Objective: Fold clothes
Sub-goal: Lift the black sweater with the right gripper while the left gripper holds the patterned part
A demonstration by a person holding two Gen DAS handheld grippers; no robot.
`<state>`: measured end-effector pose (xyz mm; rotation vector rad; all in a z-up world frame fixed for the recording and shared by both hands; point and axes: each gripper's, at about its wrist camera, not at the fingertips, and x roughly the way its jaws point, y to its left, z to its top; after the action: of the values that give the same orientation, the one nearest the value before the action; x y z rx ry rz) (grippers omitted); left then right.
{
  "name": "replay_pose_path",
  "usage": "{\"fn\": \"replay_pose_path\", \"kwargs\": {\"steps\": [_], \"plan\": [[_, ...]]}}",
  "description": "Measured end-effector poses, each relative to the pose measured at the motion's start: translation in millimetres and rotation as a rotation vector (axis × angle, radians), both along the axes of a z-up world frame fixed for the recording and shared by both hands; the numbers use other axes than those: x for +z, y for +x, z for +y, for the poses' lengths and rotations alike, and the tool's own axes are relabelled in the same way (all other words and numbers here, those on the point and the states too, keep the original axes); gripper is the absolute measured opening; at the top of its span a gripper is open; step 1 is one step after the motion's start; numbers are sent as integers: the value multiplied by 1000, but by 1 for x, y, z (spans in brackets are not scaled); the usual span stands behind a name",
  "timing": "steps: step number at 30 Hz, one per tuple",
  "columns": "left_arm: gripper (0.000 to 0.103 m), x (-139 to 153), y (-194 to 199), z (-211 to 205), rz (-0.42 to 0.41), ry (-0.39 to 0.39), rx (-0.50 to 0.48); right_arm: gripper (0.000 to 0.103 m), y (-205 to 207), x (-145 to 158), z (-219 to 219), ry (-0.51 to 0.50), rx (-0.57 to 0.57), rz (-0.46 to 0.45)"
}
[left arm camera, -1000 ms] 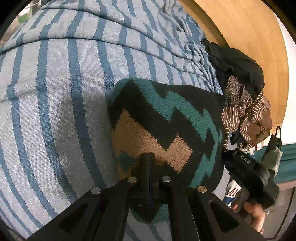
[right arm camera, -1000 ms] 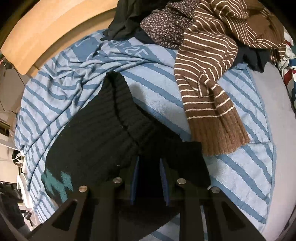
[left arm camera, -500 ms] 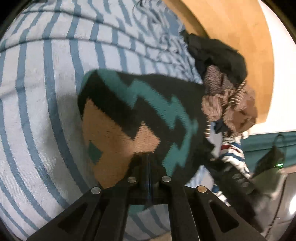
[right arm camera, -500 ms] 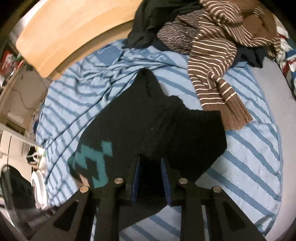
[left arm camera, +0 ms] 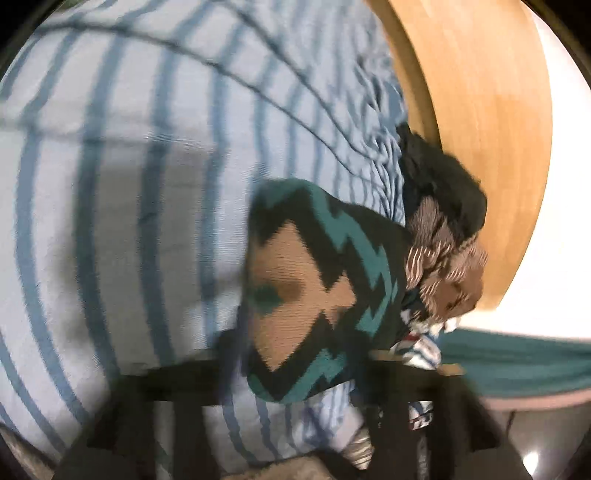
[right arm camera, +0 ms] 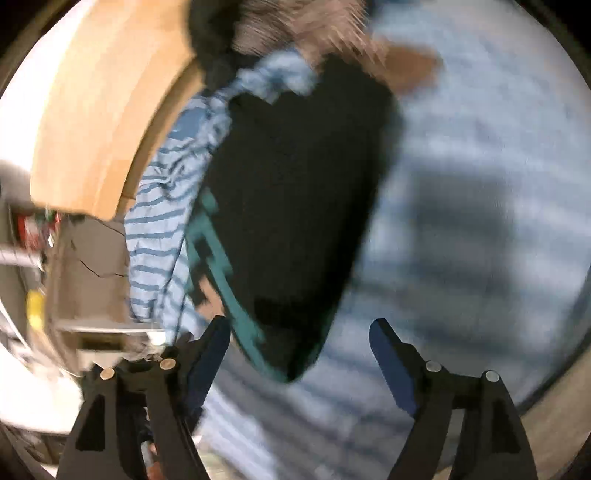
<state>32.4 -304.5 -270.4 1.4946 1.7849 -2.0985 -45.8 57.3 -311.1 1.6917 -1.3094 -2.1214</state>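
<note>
A knit sweater (left arm camera: 325, 295) with teal, black and tan zigzags lies folded on the blue-striped bedsheet (left arm camera: 110, 184). In the right wrist view its black side (right arm camera: 295, 203) faces up, with a teal edge on the left. My left gripper (left arm camera: 299, 369) is blurred, and its jaws are opening with the sweater's near edge lying loose between them. My right gripper (right arm camera: 299, 339) is also opening. Its blue pads (right arm camera: 388, 350) stand wide apart on either side of the sweater's near tip without pressing it.
A pile of other clothes (left arm camera: 443, 258), brown-striped and black, sits beyond the sweater against the wooden headboard (left arm camera: 480, 110). It also shows at the top of the right wrist view as a blurred pile (right arm camera: 295, 29). Room clutter (right arm camera: 37, 277) lies past the bed's left edge.
Both grippers were shut on the sweater and have let go of it. Their jaws now stand wide. Both views have swung and rolled, and the sweater has dropped onto the sheet.
</note>
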Motion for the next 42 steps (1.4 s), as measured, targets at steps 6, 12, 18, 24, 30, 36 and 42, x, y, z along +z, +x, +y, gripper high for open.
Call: {"fn": "replay_pose_path", "kwargs": {"steps": [6, 12, 18, 24, 30, 36, 42], "plan": [[74, -17, 16, -21, -6, 96, 97, 82, 2, -33, -21, -132, -61, -65], [78, -29, 14, -23, 28, 182, 159, 85, -19, -54, -35, -208, -97, -54], [81, -42, -2, -10, 34, 184, 122, 83, -26, -74, -31, -325, -91, -49], [81, -59, -16, 20, -2, 262, 40, 54, -32, -46, -29, -328, -32, 54], [85, -60, -39, 41, 82, 380, 75, 51, -44, -17, -25, -383, -13, 134], [79, -65, -69, 60, 75, 434, 52, 53, -45, -23, -24, -393, -15, 101], [62, -52, -73, 60, 73, 396, 65, 89, -27, -26, 14, -307, -130, 87]]}}
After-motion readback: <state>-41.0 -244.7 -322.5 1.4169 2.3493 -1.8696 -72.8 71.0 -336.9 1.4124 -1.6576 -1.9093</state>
